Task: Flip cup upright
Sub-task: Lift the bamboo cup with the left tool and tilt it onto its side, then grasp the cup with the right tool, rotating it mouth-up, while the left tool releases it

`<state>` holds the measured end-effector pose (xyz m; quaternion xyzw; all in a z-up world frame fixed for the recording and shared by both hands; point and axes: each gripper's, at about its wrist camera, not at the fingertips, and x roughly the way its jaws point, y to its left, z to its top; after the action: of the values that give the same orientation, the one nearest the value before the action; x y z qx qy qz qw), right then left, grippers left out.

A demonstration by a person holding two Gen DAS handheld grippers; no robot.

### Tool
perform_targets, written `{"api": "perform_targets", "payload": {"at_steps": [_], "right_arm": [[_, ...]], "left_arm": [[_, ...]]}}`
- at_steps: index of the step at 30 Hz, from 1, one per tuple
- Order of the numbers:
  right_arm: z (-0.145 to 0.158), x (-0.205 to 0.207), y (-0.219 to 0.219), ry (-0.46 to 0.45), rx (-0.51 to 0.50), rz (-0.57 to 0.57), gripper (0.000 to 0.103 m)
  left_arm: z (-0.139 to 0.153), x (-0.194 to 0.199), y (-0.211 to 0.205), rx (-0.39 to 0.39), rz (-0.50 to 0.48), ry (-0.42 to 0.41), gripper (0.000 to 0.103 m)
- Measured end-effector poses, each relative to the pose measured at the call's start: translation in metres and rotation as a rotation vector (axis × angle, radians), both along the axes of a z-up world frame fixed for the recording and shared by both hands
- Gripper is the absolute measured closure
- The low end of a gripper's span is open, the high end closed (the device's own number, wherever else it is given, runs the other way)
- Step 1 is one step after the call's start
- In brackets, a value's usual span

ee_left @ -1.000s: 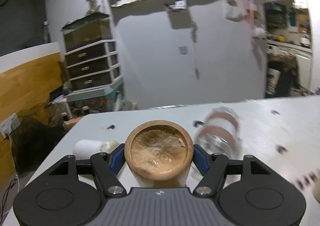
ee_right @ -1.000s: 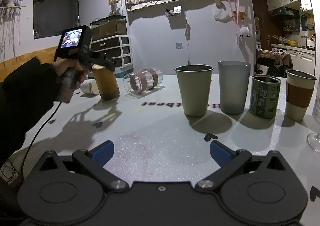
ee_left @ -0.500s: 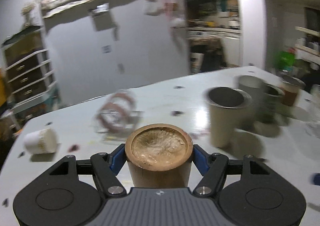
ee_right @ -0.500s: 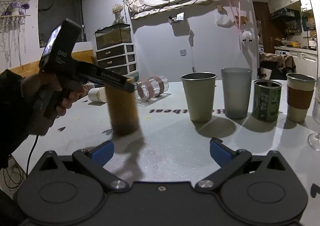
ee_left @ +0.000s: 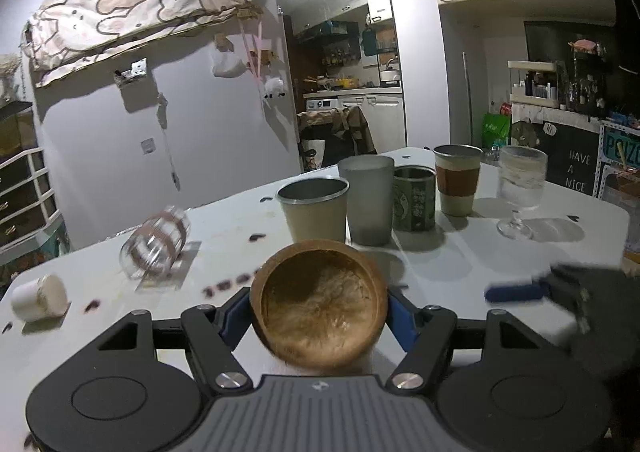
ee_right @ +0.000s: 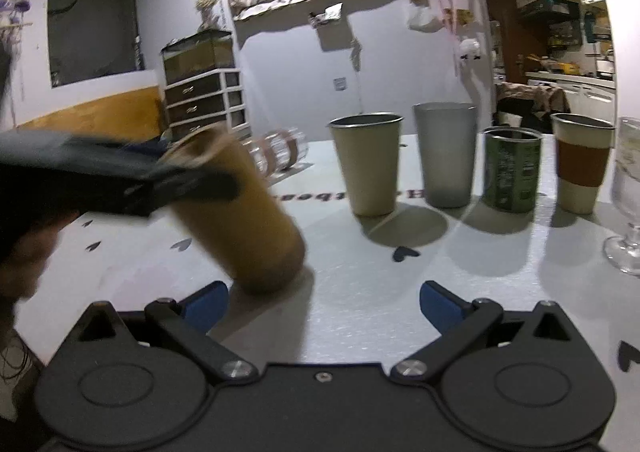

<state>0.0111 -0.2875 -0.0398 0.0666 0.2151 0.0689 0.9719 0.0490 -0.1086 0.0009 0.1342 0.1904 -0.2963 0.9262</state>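
**Tilted wooden cup in left grip – slip/tip risk on set-down**

Left gripper (ee_left: 318, 318) clamped on wooden cup (ee_left: 320, 314), blue pads pinching both sides near the closed end. Cup tilted, not vertical; right wrist view shows it leaning, lower edge at or just above white table (ee_right: 360, 316), contact not clear due to blur. Flat recessed end faces left cam, so likely still mouth-down; can't confirm mouth from either view.

Right gripper (ee_right: 322, 302) spread wide, holding nothing, low over table just beside wooden cup.

Landmark = wooden cup. Beyond it: beige metal cup (ee_left: 314, 207), grey tumbler (ee_left: 368, 197), green can (ee_left: 414, 197), sleeved cup (ee_left: 458, 179), stemmed glass (ee_left: 520, 189) further right. Clear jar w/ brown bands (ee_left: 154, 248) lying on its side beyond-left; small white cup (ee_left: 38, 298) on its side far left.

Risks:
- Release while tilted → cup topples, rolls toward the row.
- Smooth round wall + pinch near one end → twist/slip in pads during rotation.
- Wide swing on flip → knock beige metal cup, nearest neighbour.
- Right gripper close by → collision w/ cup or left tool.
- Blur suggests fast motion; hard landing → bounce.
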Motion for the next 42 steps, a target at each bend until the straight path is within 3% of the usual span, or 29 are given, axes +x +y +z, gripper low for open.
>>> {"api": "perform_targets", "payload": {"at_steps": [9, 12, 15, 18, 23, 30, 36, 39, 42], "right_arm": [[0.007, -0.005, -0.003, -0.018, 0.029, -0.033, 0.000], [0.010, -0.003, -0.001, -0.011, 0.045, -0.020, 0.000], [0.014, 0.003, -0.002, 0.020, 0.101, 0.004, 0.001], [0.020, 0.016, -0.004, 0.098, 0.211, 0.033, 0.002], [0.019, 0.054, -0.004, 0.314, 0.471, 0.090, 0.010], [-0.002, 0.096, 0.000, 0.492, 0.671, 0.039, 0.018], [0.000, 0.100, 0.006, 0.506, 0.628, 0.029, 0.027], [0.020, 0.087, 0.014, 0.397, 0.521, 0.049, 0.028], [0.046, 0.064, 0.033, 0.235, 0.320, 0.079, 0.028]], "left_arm": [[-0.033, -0.037, 0.022, 0.063, 0.019, 0.074, 0.033], [-0.046, -0.036, 0.023, 0.052, 0.034, 0.117, 0.033], [-0.048, -0.039, 0.025, 0.028, 0.046, 0.099, 0.033], [-0.049, -0.041, 0.026, -0.003, 0.061, 0.103, 0.033], [-0.050, -0.043, 0.026, -0.020, 0.072, 0.097, 0.033], [-0.051, -0.044, 0.026, -0.026, 0.068, 0.089, 0.033], [-0.053, -0.045, 0.028, -0.040, 0.066, 0.072, 0.033], [-0.055, -0.044, 0.025, -0.053, 0.062, 0.038, 0.033], [-0.056, -0.039, 0.019, -0.074, 0.063, 0.029, 0.033]]}}
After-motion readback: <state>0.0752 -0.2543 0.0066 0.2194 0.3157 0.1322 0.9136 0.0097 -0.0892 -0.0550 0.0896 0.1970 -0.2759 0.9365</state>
